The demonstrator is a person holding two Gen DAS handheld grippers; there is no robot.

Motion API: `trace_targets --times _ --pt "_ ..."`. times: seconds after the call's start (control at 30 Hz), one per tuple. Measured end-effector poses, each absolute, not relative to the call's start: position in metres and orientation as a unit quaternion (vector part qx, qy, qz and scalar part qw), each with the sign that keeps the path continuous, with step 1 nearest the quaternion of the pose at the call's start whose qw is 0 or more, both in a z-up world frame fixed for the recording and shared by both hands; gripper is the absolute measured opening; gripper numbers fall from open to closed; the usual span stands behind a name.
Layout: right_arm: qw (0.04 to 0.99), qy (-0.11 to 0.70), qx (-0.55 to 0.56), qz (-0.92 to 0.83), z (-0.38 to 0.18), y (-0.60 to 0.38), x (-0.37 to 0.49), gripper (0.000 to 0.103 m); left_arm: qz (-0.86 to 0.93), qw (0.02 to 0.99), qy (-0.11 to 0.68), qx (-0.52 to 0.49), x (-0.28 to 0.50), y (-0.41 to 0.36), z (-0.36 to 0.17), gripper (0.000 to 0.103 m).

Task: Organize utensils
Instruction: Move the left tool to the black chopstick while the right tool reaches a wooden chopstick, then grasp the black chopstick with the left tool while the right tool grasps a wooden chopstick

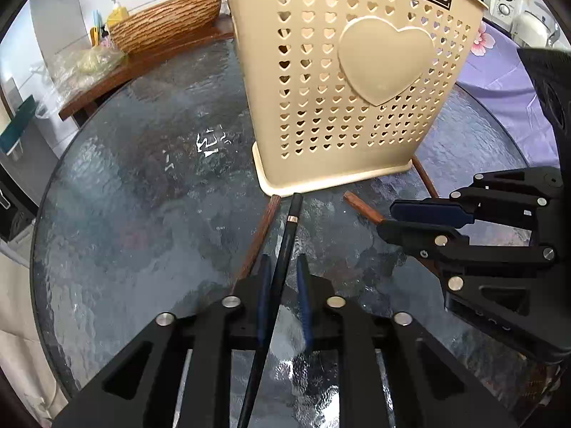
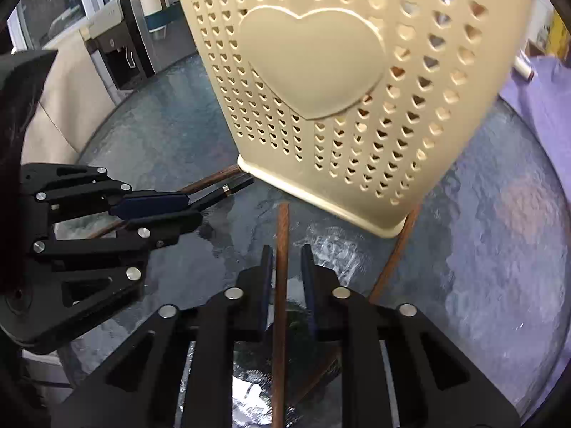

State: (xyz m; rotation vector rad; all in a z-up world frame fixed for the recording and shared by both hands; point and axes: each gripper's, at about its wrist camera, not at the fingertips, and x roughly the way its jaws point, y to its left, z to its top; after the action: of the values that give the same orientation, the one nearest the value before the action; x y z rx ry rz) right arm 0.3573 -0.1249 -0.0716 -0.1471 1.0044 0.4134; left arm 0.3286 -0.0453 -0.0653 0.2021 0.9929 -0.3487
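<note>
A cream perforated utensil holder (image 1: 353,82) with a raised heart stands on the round glass table (image 1: 142,214); it also shows in the right wrist view (image 2: 342,89). My left gripper (image 1: 283,264) has its jaws around a black chopstick (image 1: 289,228) with a metal band; there is a gap on each side. A brown chopstick (image 1: 262,228) lies just left of it. My right gripper (image 2: 287,255) has its jaws around a brown wooden chopstick (image 2: 282,249), also with gaps. Another brown chopstick (image 2: 396,249) lies under the holder's right corner. Each gripper shows in the other's view, the right (image 1: 392,219) and the left (image 2: 192,207).
A woven basket (image 1: 167,21) and a plastic bag (image 1: 85,64) sit on a wooden shelf behind the table. A purple floral cloth (image 1: 499,78) lies at the right. A water dispenser (image 2: 117,46) stands beyond the table's far left edge.
</note>
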Motion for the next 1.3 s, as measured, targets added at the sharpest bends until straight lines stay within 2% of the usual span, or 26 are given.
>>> trace_targets --times 0.07,0.27,0.53,1.0,1.3 --pt "0.856 0.474 -0.082 0.190 -0.072 -0.122 0.357 0.009 -0.162 0.862 0.469 0.099 0.327 -0.047 -0.065 0.009" --pt "0.863 0.464 -0.072 0.188 -0.074 -0.119 0.352 0.008 -0.149 0.869 0.461 0.100 0.318 -0.049 -0.067 0.008" --pt "0.872 0.443 -0.035 0.207 -0.069 -0.144 0.325 0.008 -0.154 0.870 0.467 0.045 0.314 -0.036 -0.064 0.007" --pt "0.906 0.338 0.036 0.251 0.002 -0.183 0.274 0.008 -0.180 0.902 0.393 -0.002 0.275 -0.027 0.001 0.007" --pt "0.919 0.288 0.045 0.266 0.048 -0.182 0.256 0.008 -0.199 0.916 0.347 -0.009 0.256 -0.031 0.038 0.007"
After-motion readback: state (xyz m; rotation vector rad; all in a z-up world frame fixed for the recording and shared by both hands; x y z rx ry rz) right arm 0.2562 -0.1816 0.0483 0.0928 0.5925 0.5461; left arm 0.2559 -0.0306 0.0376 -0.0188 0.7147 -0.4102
